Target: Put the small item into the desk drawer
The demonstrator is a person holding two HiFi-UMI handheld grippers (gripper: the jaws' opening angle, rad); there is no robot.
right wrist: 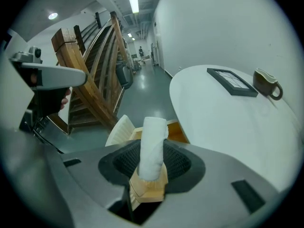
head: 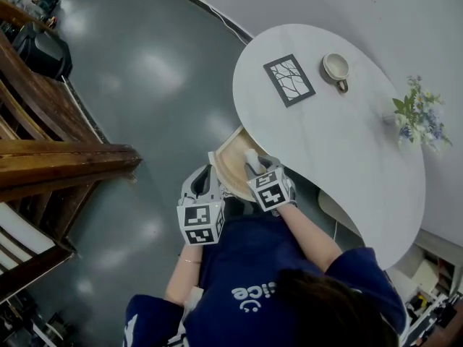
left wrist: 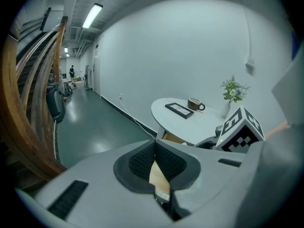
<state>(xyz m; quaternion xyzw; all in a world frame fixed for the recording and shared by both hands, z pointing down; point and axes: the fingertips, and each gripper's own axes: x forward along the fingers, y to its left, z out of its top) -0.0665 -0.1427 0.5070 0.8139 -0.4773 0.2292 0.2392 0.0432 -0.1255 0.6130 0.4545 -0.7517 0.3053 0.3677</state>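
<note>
The right gripper's [right wrist: 152, 156] jaws are clamping the lower half of a white roll [right wrist: 153, 139]. The roll's top is standing up past the pads. The left gripper's [left wrist: 154, 148] jaws are resting closed on each other with nothing from the scene between them. Only a tan sliver is showing at their root.

In the head view the right gripper [head: 252, 168] is holding the roll [head: 251, 156] over the open drawer [head: 226, 166], by the table edge and not yet in it. The left gripper [head: 203, 182] is waiting just beside the drawer's front.

The roll is looking like wound cloth or paper, so it is probably light, soft and easily squashed. It is not slippery and not fragile. The grip across its lower middle is suiting it, and a harder squeeze would only be flattening it. Once let go it may be rolling on the drawer floor, so it needs setting down low.

Further off, the white table [head: 325, 143] is carrying a dark frame [head: 289, 79], a mug [head: 336, 69] and a vase of flowers [head: 419, 114]. A wooden stair [head: 58, 157] is standing across the grey floor.

The roll is showing no label. Each gripper's cube is bearing only black-and-white squares. White letters on the person's shirt are appearing upside down, and too few are showing to read.
</note>
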